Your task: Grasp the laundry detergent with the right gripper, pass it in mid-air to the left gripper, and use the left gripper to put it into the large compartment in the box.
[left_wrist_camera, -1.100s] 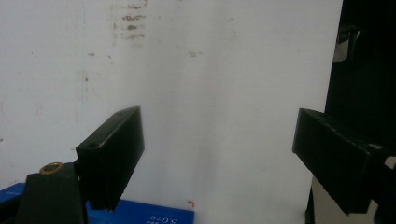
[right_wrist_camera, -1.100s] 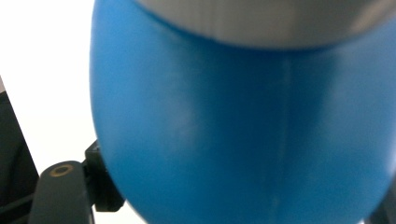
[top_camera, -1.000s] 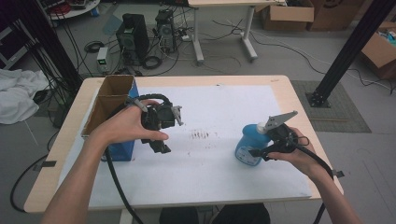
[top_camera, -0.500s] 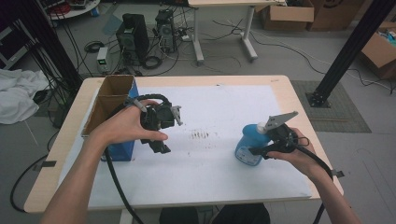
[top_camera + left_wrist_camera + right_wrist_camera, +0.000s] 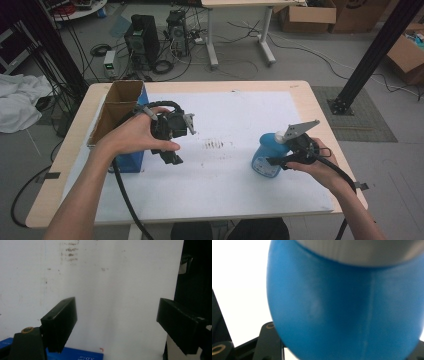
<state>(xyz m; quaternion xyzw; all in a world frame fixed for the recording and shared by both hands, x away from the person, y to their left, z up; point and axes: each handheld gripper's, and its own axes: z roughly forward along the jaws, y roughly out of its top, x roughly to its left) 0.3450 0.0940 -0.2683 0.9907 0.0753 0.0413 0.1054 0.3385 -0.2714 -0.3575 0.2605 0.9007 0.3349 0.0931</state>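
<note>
High view: blue spray bottle (image 5: 266, 159) upright on white sheet (image 5: 235, 120), right of cardboard box (image 5: 120, 102). Right gripper (image 5: 274, 161) just closing, clamped on round belly. Likely light, smooth, slippery plastic; narrower neck probably safer. Left gripper (image 5: 172, 150) agape, empty, beside box.

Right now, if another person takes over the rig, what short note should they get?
Right gripper: its jaws have just been closing on the blue spray bottle; the body sits between them and the grip looks taken.
Left gripper: open, nothing between the jaws, held above the white sheet near the open cardboard box.
Bottle: upright on the sheet at the right side of the table, not lifted.
Done: bottle grasped.
Left: lifting and using or moving the bottle; the smudges at the sheet's middle are untouched. Check the grip is firm before lifting.
</note>
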